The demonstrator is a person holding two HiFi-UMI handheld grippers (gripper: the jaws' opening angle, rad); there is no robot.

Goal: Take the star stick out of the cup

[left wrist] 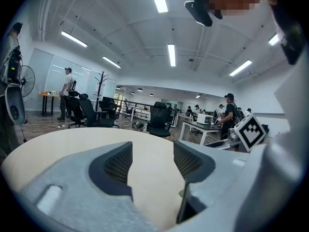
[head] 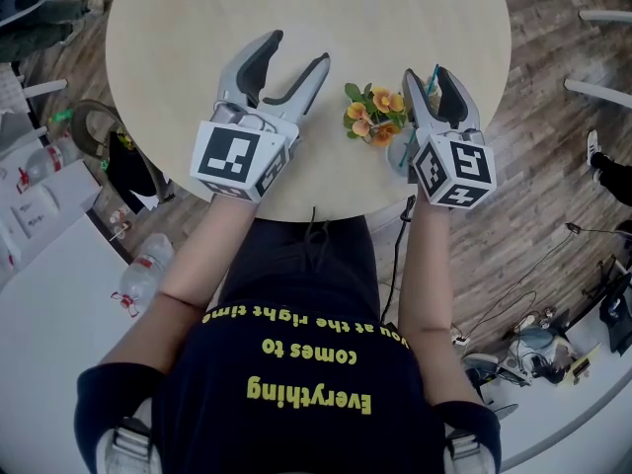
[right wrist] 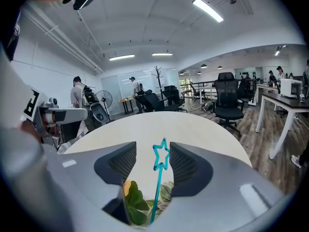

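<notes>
1. Though idle for now, left gripper [head: 296, 50] – jaws wide apart, nothing btwn them; over bare part of round table [head: 178, 28], well apart from cup [head: 398, 153].
2. Orange flower bunch [head: 375, 115] – near table's front edge, btwn the 2 grippers, just beside cup.
3. Cup – clear, mostly hidden under right gripper [right wrist: 151, 153]; can't tell if flowers stand in it.
4. Star stick [right wrist: 157, 185] – teal, thin; in cup. Long axis near upright, slight lean; star end up, stem running down past flower bunch.
5. Right gripper – jaws apart, not clamped; star sits btwn pads, just beside view's right-hand one. Step, prob.: close on stick. To do well: centre stem btwn pads, pinch stem just below hollow star, squeeze gently, then draw up along stick's own axis so cup & flowers don't tip.
</notes>
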